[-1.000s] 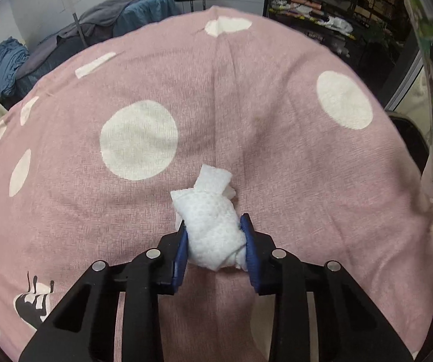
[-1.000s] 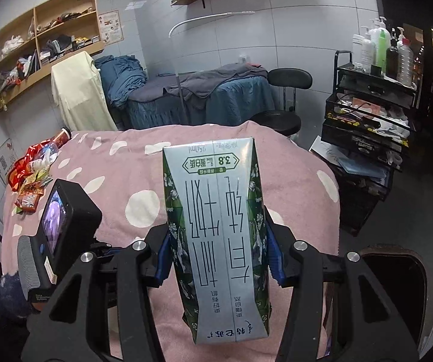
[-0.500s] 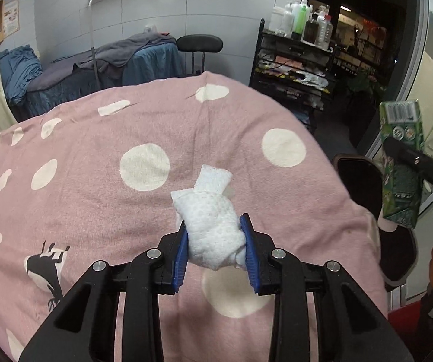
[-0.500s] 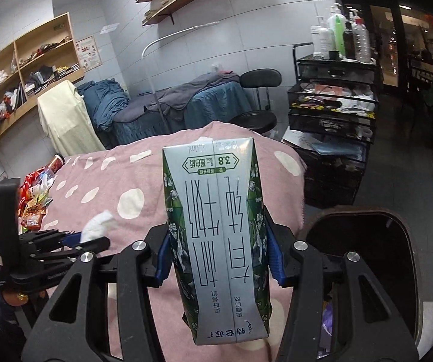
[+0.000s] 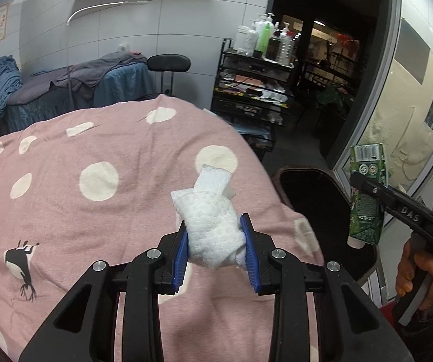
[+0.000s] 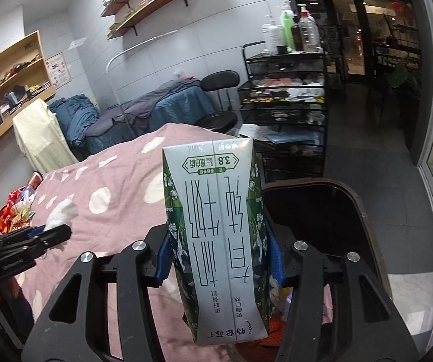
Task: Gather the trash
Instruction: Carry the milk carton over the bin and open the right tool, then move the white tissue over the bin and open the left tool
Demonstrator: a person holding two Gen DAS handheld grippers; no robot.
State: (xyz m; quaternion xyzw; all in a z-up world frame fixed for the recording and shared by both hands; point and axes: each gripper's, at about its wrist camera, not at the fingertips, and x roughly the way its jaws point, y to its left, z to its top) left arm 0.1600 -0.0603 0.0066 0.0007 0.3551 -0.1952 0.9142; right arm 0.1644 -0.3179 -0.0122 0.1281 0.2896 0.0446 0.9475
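My left gripper (image 5: pixel 216 238) is shut on a crumpled white tissue wad (image 5: pixel 211 226), held above the pink dotted bedspread (image 5: pixel 95 181). A green and silver milk carton (image 6: pixel 216 238) stands upside down between the blue pads of my right gripper (image 6: pixel 218 252), which is shut on it. The carton (image 5: pixel 367 193) and the right gripper also show at the right of the left wrist view, beside the dark trash bin (image 5: pixel 313 193). In the right wrist view the bin (image 6: pixel 322 211) opens just behind the carton, and the left gripper (image 6: pixel 47 232) with the tissue (image 6: pixel 61 214) sits at far left.
A black rolling cart (image 6: pixel 285 114) with bottles stands beyond the bin. A stool (image 5: pixel 169 65) and a blue-covered bed (image 5: pixel 65 90) lie behind the pink bed. Snack wrappers (image 6: pixel 17 208) sit on the bedspread's far left. A glass door (image 5: pixel 412 105) borders the right.
Both grippers have swung right toward the bin, each keeping its load. The left one rose off the bedspread and tilted up; the bin now fills more of the right wrist view.
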